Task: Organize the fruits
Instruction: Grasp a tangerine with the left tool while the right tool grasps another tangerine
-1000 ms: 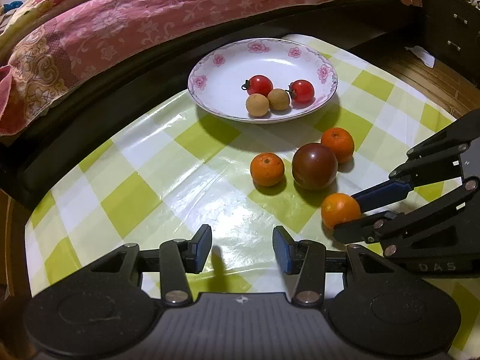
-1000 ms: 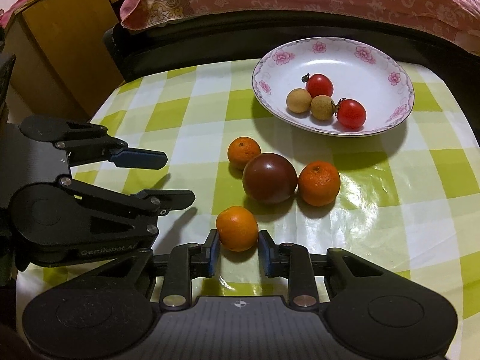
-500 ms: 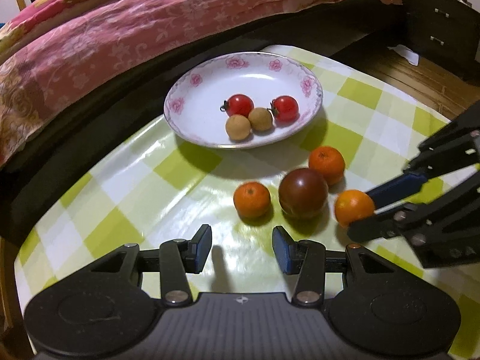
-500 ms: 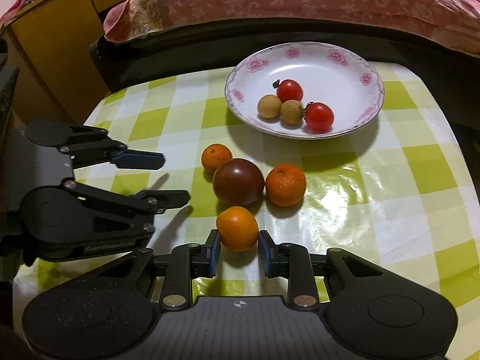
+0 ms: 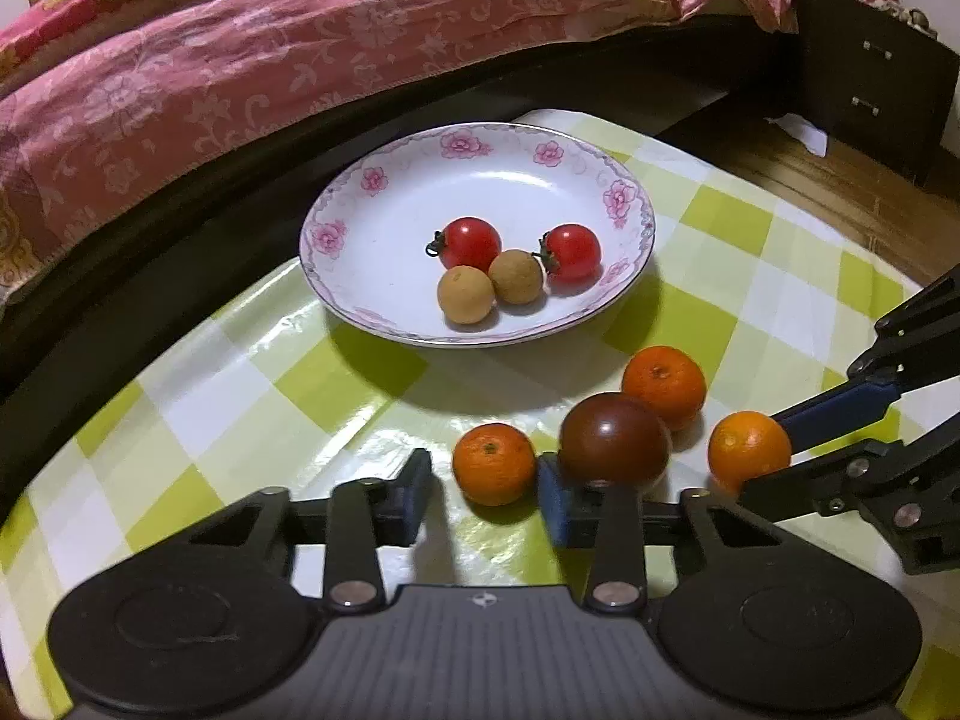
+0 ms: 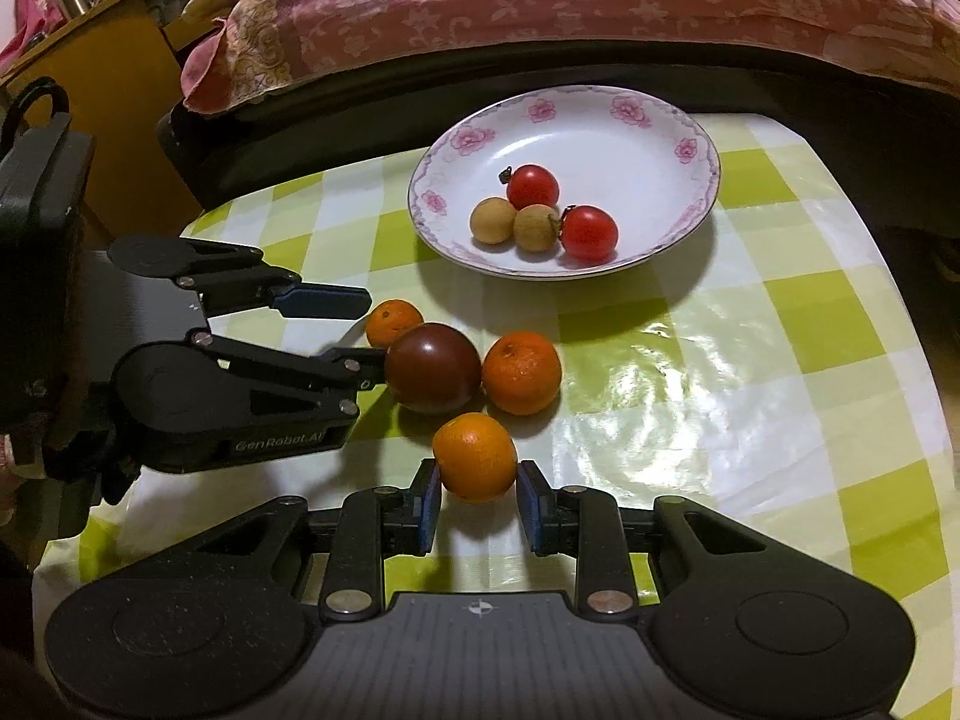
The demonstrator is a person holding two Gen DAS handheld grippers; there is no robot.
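The plate point(image 6: 690, 240) near the table's far edge holds four small fruits; three oranges and a dark tomato point(image 6: 432, 369) remain outside. Right gripper point(image 6: 477, 495) clamps one orange point(image 6: 474, 456); left gripper point(image 5: 486, 489) has jaws apart around another orange point(image 5: 493, 463)

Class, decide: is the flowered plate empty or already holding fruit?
Holding fruit. The plate contains two cherry tomatoes and two tan round fruits; three oranges and a dark tomato lie outside on the tablecloth.

Both tongs: black linkage frames w/ silver screws, blue pads point(image 6: 318, 302); left one marked "GenRobot.AI".
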